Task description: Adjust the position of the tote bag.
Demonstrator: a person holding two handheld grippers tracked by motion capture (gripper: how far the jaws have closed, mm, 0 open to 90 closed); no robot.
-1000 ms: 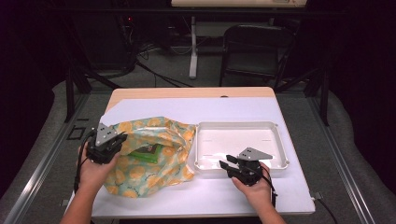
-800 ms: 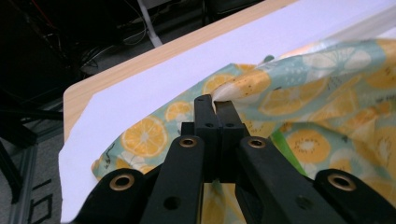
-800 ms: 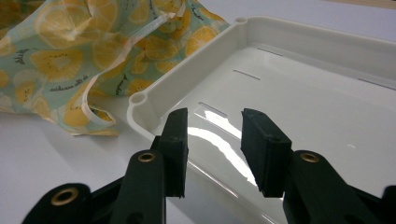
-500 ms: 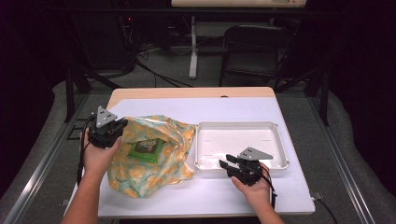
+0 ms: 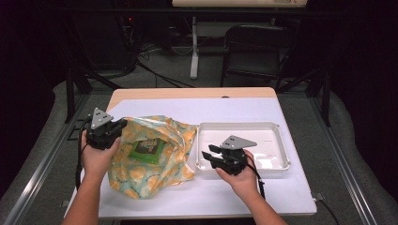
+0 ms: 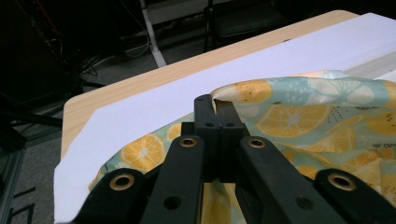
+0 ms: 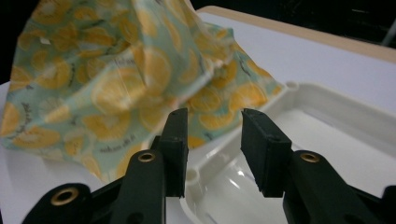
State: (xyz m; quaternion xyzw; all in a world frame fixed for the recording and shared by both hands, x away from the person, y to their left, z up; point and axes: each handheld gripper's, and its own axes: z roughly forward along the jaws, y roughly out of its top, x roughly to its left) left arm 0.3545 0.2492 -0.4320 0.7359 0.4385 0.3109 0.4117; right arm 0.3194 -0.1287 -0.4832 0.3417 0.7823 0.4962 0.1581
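Lemon-print bag (image 5: 155,154): thin glossy film, pale teal ground with orange-yellow citrus slices, crumpled and puffed, creases catching the light. It lies on the left half of the counter (image 5: 244,105), its right edge touching the rim of the tray (image 5: 281,140). Through the film a green square packet (image 5: 146,149) shows inside; its print is too small to read.

Left hand-held gripper (image 5: 123,124): black jaws closed tight on the bag's upper left edge; in the left gripper view (image 6: 215,105) a fold of film is pinched between the pads, lifted off the white cover. Grey three-cornered plate on top.

Right hand-held gripper (image 5: 206,157): jaws parted, nothing between them, held over the near left corner of the tray, just beside the bag. In the right gripper view (image 7: 212,135) the pads frame the bag's lower edge and the tray rim without touching either.

Tray: white moulded plastic, rectangular, rounded corners, shallow, smooth shiny floor. Its near wall is partly hidden by the right hand (image 5: 241,178).

Counter: white matte sheet over pale wood, wood strip bare along the far edge. Room behind is dark; chair and stand legs are hard to make out
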